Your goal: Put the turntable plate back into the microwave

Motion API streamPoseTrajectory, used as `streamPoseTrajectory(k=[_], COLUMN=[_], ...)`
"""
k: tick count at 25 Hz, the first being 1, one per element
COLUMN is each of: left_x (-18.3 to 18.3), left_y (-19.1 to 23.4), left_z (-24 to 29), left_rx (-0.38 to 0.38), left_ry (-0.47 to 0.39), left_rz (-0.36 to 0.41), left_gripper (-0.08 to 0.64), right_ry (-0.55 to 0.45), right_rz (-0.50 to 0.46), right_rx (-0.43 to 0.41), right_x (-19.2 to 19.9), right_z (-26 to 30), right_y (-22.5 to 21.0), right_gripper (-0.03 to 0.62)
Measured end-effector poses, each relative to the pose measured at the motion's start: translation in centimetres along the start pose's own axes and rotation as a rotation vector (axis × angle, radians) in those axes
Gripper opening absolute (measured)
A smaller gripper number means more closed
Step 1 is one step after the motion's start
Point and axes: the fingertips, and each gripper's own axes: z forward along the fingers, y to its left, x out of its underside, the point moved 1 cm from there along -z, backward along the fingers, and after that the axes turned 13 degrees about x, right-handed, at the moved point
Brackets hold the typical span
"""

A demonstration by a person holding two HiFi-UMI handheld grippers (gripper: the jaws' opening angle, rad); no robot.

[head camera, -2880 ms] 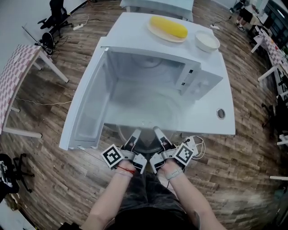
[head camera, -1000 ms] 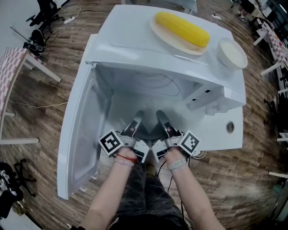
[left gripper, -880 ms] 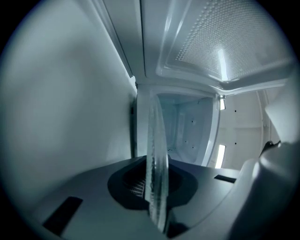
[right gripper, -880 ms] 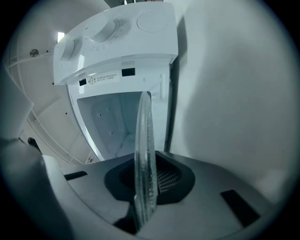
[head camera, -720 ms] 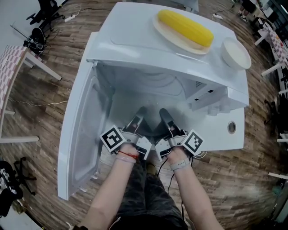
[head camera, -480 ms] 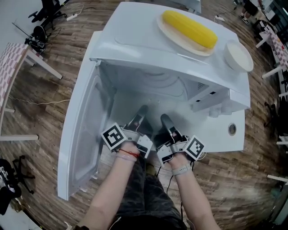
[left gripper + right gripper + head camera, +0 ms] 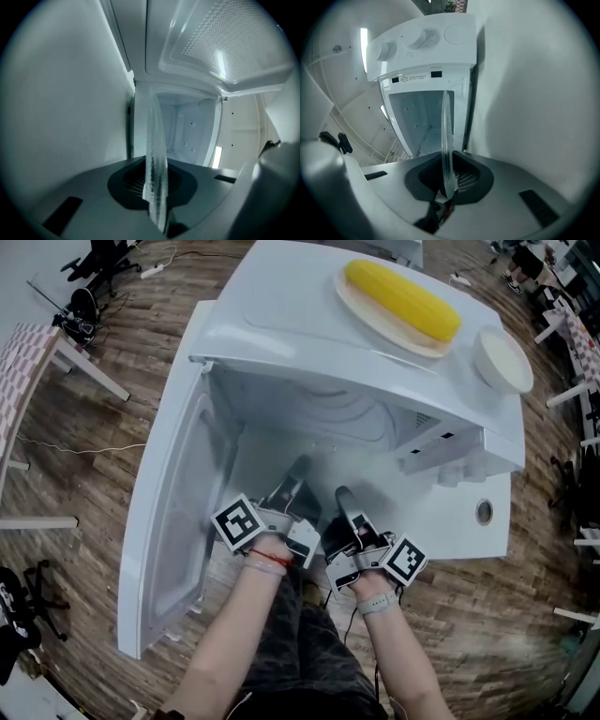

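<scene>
The clear glass turntable plate (image 7: pixel 154 173) stands edge-on between the jaws of my left gripper (image 7: pixel 157 206), which is shut on its rim. My right gripper (image 7: pixel 447 187) is shut on another part of the same plate's rim (image 7: pixel 446 150). In the head view both grippers, left (image 7: pixel 298 470) and right (image 7: pixel 343 498), reach side by side into the mouth of the open white microwave (image 7: pixel 309 343). The glass itself is hard to make out there. The cavity's back wall (image 7: pixel 187 126) lies ahead of the plate.
The microwave door (image 7: pixel 173 512) hangs open to the left. Its control panel with knobs (image 7: pixel 422 40) is on the right. A corn cob on a plate (image 7: pixel 403 298) and a white bowl (image 7: pixel 502 360) rest on top. The white table (image 7: pixel 469 531) carries the microwave.
Both grippers, earlier at the table's front edge with the plate, have carried it forward into the microwave's mouth. Over the last second the left one went slightly deeper.
</scene>
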Motion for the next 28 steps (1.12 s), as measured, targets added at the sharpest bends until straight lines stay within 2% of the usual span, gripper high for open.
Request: streamPoseTrajectory(k=[18,24,28], left_x=[-0.7,0.4,0.7], left_y=[-0.3,-0.7,-0.6], left_z=[1.6,-0.1,-1.0], left_rx=[0.014,0.014,-0.001], left_ry=[0.014,0.033,0.041], left_rz=[0.021,-0.003,0.02], left_gripper=[0.057,0.057,0.035], right_ry=[-0.031,-0.031,-0.035], right_rz=[0.036,0.04,0.012], right_rx=[-0.02,-0.027,-0.023], right_x=[-1.1,-1.0,-1.0], right_z=[1.3,1.4,1.4], right_y=[0.2,0.5,0.6], right_gripper=[0.038,0.04,0.041])
